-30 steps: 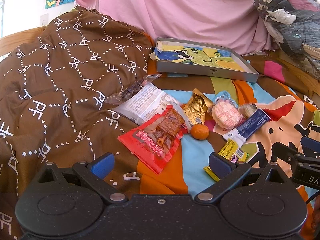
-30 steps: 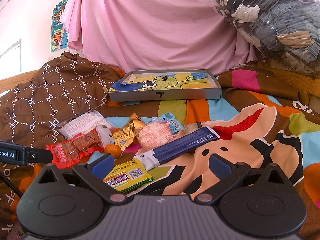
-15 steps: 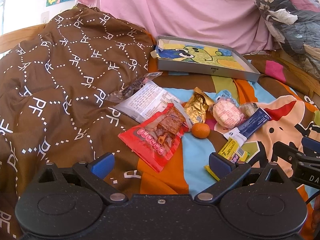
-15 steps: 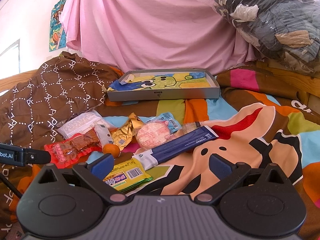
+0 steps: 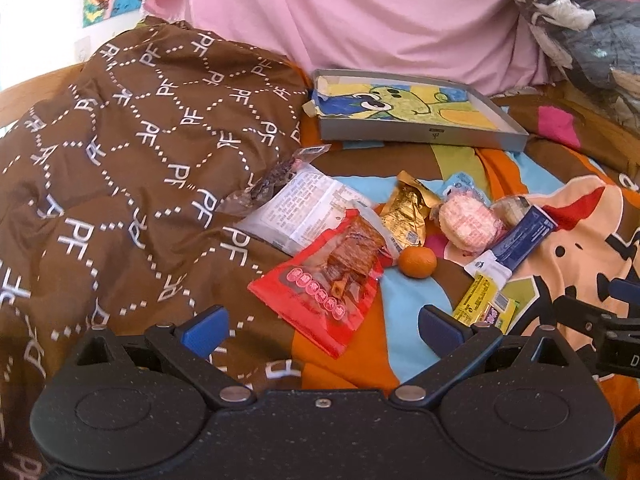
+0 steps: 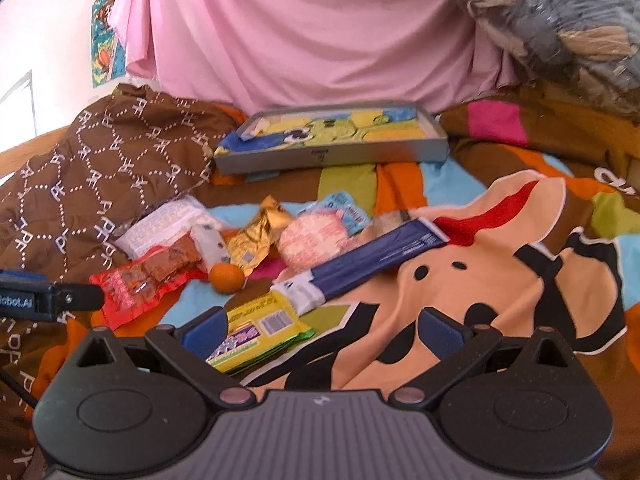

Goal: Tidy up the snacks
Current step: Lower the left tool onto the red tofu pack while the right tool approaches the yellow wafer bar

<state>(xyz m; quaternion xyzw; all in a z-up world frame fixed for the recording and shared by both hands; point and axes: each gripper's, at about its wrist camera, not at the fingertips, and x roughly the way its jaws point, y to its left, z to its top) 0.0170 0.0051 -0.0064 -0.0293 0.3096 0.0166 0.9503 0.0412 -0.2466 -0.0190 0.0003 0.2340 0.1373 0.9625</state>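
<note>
A: Ahead of left gripper (image 5: 323, 327) fingers: red snack pack (image 5: 330, 280), jaws spread, empty.
B: Right gripper (image 6: 323, 327)?
A: Spread too; yellow packet (image 6: 260, 332) touching its left finger.

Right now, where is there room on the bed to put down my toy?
The cartoon face on the bedspread, right of the long blue packet, is bare. So is the grey tray at the back. It is crowded from the red packet to the pink round snack.
</note>
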